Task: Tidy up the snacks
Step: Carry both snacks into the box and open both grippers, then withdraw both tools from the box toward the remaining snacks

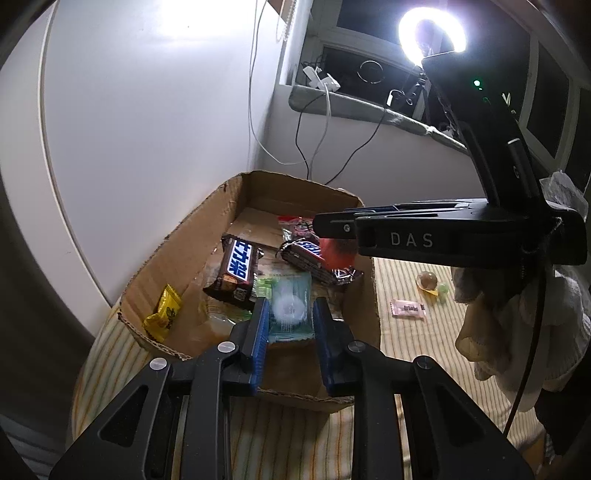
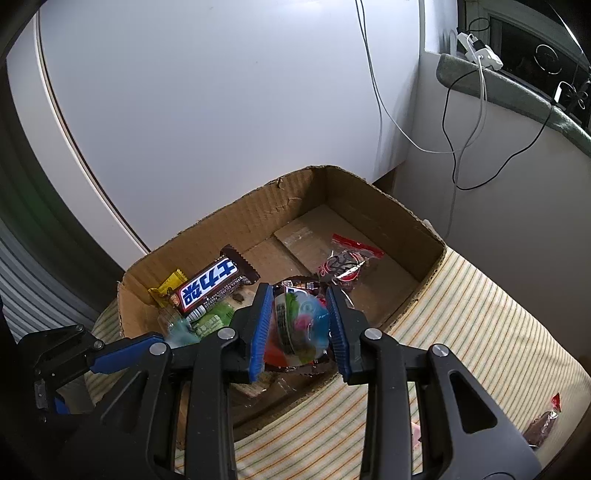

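- Cardboard box, open top, corrugated walls with ragged torn rims, sits on a striped yellow-green cloth next to a white wall panel.
- Box contents, left wrist view: yellow crinkled candy wrapper against the near-left wall; brown Snickers bar with blue-and-white Chinese lettering, lying at an angle; second brown Snickers bar, lettering partly covered; clear packet with red top toward the far side; green wrapper partly under the first bar.
- Left gripper: blue ribbed pads clamped on a pale teal packet, flat plastic with a round white shape showing through. Packet is held over the near part of the box. Printing on it is blurred, unreadable.
- Right gripper: blue pads pressed on both sides of a glossy round snack pack, clear dome film with blue, pink and green patches, small print down one side too fine to read. Held above the box's near-right interior.
- Right gripper seen from the left wrist view as a black body marked "DAS", reaching over the box's right wall.
- Outside the box on the cloth: small pink sachet, print not legible; amber round jelly-like piece with a small green piece just beside it; dark red-brown wrapper at the right edge of the right wrist view.
- Ring light glowing above the window sill; cables hang down the wall.
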Demonstrator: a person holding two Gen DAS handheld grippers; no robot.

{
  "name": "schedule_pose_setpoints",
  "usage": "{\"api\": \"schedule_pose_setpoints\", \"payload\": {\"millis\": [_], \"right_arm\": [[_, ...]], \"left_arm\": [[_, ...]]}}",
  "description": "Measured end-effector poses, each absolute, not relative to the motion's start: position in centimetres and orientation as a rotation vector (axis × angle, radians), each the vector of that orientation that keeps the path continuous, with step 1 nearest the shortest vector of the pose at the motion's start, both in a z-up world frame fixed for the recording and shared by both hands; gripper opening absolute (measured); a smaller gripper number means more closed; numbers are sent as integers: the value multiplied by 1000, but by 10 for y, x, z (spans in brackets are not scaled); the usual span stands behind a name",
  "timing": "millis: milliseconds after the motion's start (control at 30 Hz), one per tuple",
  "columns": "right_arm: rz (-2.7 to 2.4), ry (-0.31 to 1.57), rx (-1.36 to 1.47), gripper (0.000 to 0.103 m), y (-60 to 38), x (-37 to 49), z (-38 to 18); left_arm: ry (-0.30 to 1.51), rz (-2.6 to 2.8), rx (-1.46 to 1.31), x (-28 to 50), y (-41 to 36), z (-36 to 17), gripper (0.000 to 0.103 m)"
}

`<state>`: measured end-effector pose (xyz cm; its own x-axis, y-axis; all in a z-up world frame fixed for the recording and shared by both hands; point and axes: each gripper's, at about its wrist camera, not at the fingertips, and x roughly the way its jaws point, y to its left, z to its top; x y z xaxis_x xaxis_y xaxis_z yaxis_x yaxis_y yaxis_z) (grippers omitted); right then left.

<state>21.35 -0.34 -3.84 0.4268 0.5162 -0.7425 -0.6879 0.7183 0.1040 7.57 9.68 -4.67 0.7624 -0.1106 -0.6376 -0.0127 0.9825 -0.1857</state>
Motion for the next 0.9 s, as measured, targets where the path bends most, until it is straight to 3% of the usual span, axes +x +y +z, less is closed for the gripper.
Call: {"api": "schedule_pose_setpoints", "payload": {"millis": [33,67,100,133,267,367,900], "right_arm": [[758,841,-228,33,-3,214,-38],[762,844,-224,40,-4,214,-38],[765,844,-218,52,-4,215,-38],[763,839,-210,58,-6,215,-37],[746,824,-196,61,-12,214,-32],[737,819,-188,73,-19,214,-30],[621,802,-110,73,-108,206,-17]], "left_arm": [[703,-50,-184,76,97,-47,25],[703,-47,-184,76,98,-47,30],[703,-42,-185,76,98,-47,42],[698,-37,-186,75,98,-47,45],[696,-35,-188,75,98,-45,45],[694,-38,-188,75,97,-44,45],[672,-116,-165,72,65,-34,45]]}}
